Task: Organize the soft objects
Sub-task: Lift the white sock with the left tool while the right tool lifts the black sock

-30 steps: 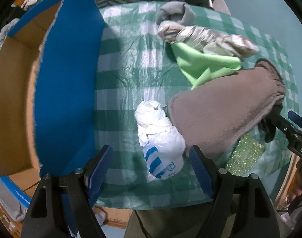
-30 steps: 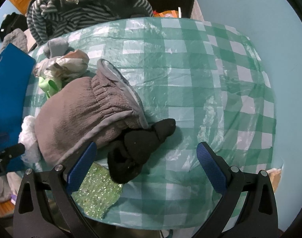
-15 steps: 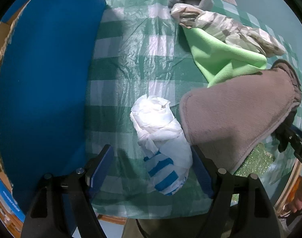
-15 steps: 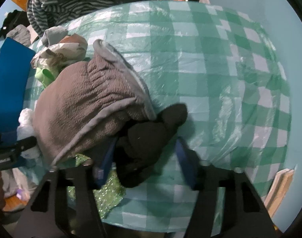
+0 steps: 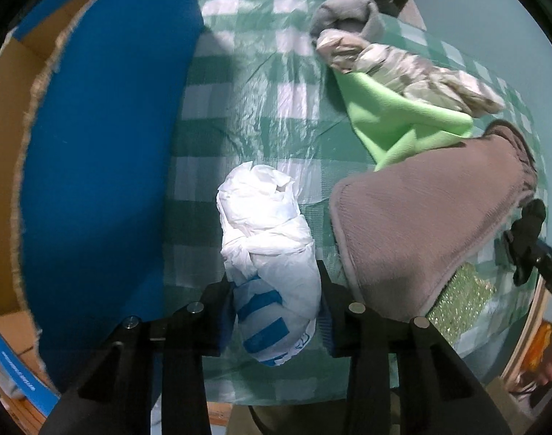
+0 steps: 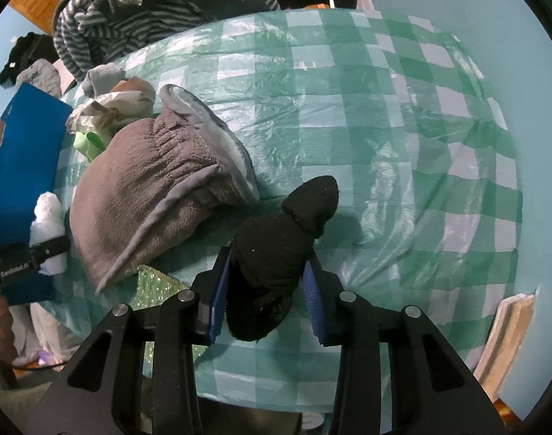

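On the table: a green and white checked plastic cover (image 6: 366,116) lies over it, and all the soft things rest on this cover.
Landmark: the grey fleece mitt (image 5: 421,232), lying flat in the middle of the things; in the right wrist view it (image 6: 149,188) is a thick folded heap.
Left hand-held gripper (image 5: 277,311): closed narrow on the white plastic bag bundle with blue stripes (image 5: 272,253); both pads press its striped end.
White bundle, place: just left of the grey mitt, near it; whether they touch I cannot tell. Its free end points away from the camera.
Right hand-held gripper (image 6: 267,304): closed narrow on the black sock bundle (image 6: 276,253); the blue pads press both of its sides.
Black bundle, place: just right of the grey mitt, with its pointed end on the cover.
Green cloth (image 5: 403,123): behind the grey mitt, one edge under it.
Crumpled pale bag (image 5: 403,69): on the green cloth, behind the mitt.
Small grey roll (image 5: 348,14): behind the crumpled bag, farthest from the mitt.
Glitter green piece (image 5: 461,304): under the near edge of the mitt, partly hidden.
Blue cardboard box (image 5: 94,163): left of the white bundle, well apart from the mitt, its brown inside open.
Striped clothes (image 6: 131,18): heaped beyond the far edge of the table.
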`<state>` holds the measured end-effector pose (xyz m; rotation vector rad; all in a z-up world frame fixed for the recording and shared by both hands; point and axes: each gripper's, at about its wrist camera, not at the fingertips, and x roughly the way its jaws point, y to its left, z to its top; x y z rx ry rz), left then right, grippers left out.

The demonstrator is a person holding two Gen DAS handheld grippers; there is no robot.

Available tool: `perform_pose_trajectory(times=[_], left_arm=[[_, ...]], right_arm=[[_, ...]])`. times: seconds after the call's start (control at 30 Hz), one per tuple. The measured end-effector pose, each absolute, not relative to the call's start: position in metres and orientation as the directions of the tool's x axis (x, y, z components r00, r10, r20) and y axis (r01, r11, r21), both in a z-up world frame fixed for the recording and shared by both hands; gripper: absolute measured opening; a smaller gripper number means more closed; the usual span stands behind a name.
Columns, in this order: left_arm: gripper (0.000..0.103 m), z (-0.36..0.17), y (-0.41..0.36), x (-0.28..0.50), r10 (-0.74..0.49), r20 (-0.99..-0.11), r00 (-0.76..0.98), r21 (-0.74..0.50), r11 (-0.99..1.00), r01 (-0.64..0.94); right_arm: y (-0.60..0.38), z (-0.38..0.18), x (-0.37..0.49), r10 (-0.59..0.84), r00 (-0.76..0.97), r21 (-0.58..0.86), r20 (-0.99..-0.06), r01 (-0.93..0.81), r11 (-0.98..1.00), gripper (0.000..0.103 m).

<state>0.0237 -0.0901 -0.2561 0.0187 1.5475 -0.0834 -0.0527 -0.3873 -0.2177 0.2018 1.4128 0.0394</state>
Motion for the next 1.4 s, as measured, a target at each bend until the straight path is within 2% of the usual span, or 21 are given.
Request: perform_pose_trajectory(times=[0.43,0.6,1.0,1.4], left_arm=[[0.038,-0.195,-0.095,0.021,-0.092,-0.985,0.144,-0.073,0.988,0.133],[0.038,-0.155,-0.093,0.0,-0.11,-0.975,0.194,-0.085,0.988,0.131],[0.037,-0.104,-0.059,-0.005,-0.132,-0.957,0.26,-0.123,0.991,0.052],[0.037,-0.088,-0.015,-0.011,-0.104,-0.951,0.292,-0.116,0.993,-0.026]], right_arm=[[-0.363,-0.163,-0.044,0.165,0.259,0.172,-0.952,0.004,0.985,0.036],[-0.352,-0.137,-0.036,0.183,0.303,0.185,-0.935,-0.023,0.982,0.036],[-0.312,-0.097,-0.018,0.234,0.347,0.211,-0.908,-0.104,0.972,0.036],[-0.259,-0.067,0.002,0.29,0.375,0.221,-0.88,-0.217,0.951,0.036]])
